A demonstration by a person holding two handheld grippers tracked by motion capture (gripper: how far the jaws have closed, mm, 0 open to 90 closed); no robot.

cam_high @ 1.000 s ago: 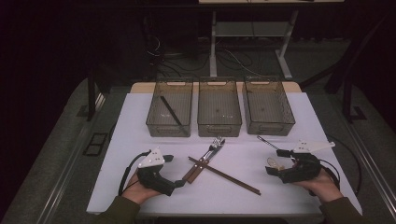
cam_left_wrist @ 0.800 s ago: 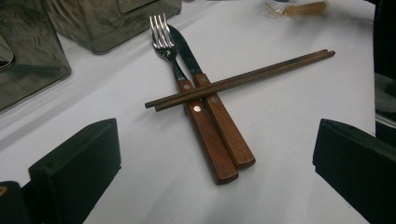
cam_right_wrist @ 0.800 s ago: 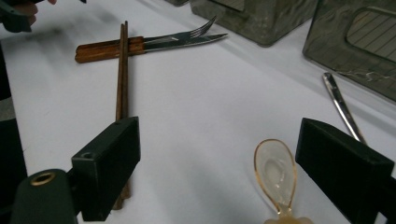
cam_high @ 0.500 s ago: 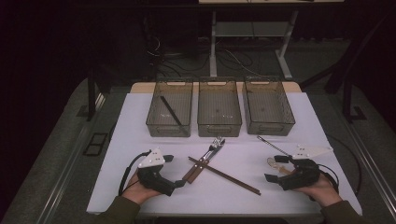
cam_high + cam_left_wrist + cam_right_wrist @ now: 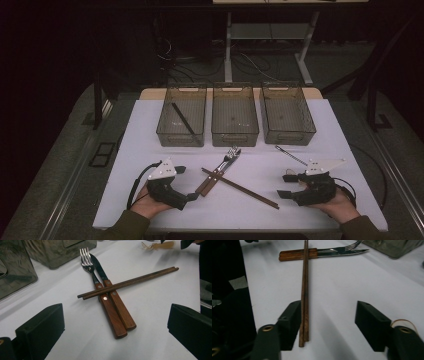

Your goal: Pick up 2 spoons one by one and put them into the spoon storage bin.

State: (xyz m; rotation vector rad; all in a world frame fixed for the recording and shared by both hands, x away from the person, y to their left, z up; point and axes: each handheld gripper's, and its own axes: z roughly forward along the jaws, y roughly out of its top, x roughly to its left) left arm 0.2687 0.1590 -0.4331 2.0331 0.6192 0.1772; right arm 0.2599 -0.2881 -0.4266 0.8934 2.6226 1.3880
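- The right gripper (image 5: pixel 284 186) rests low on the white table (image 5: pixel 350 150), held in the person's right hand (image 5: pixel 336 204). Its jaws have just been closing but stand apart, pressing on nothing.
- In the right gripper view, the near end of the chopsticks (image 5: pixel 304 295) lies between those jaws, just beside the left-hand one; whether it touches, the view does not settle.
- The chopsticks lie as a pair across the wooden handles of a fork (image 5: pixel 93 272) and a knife (image 5: pixel 110 293), which lie side by side near the table's middle.
- The left gripper (image 5: pixel 186 184) sits on the table with its jaws wide apart and bare, pointing at the handles.
- Three clear bins (image 5: pixel 235 135) stand in a row behind the cutlery; the left bin (image 5: pixel 165 132) holds a dark stick (image 5: pixel 183 119).
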